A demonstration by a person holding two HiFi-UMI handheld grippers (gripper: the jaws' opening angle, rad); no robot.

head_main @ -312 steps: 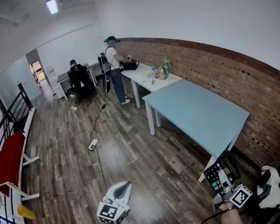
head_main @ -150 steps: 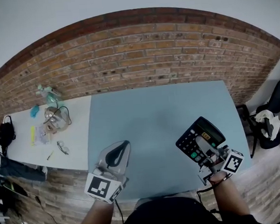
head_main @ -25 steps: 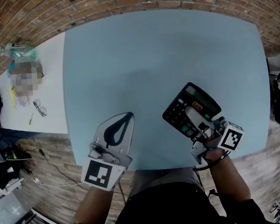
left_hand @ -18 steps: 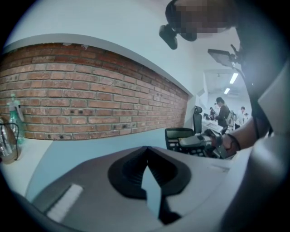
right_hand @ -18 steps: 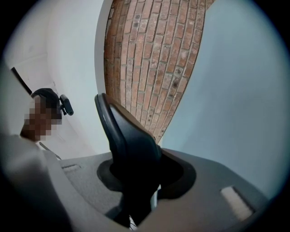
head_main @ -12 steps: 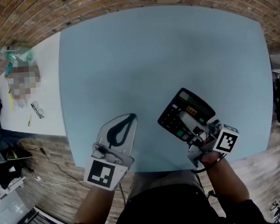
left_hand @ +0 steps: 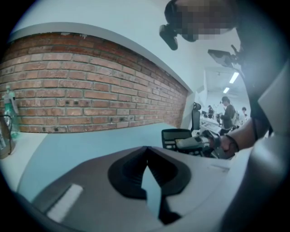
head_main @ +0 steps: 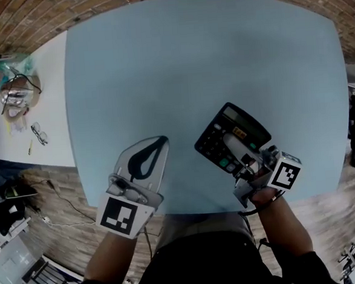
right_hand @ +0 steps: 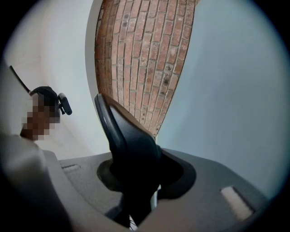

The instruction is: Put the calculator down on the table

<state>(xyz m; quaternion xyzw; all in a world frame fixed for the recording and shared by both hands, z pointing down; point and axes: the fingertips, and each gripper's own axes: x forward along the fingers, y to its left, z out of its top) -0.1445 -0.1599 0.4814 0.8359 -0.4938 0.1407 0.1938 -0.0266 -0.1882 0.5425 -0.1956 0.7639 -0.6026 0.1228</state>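
Over the near edge of the desk, left of its middle, the left hand-held gripper hangs with its jaws closed together on nothing. Further right, over the desk's near right part, the right hand-held gripper is clamped on the black calculator, whose display end points toward the desk's far side.

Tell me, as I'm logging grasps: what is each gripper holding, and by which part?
The right gripper clamps the calculator by its edge nearest the hand, one jaw across the keys. The left gripper is shut, empty.
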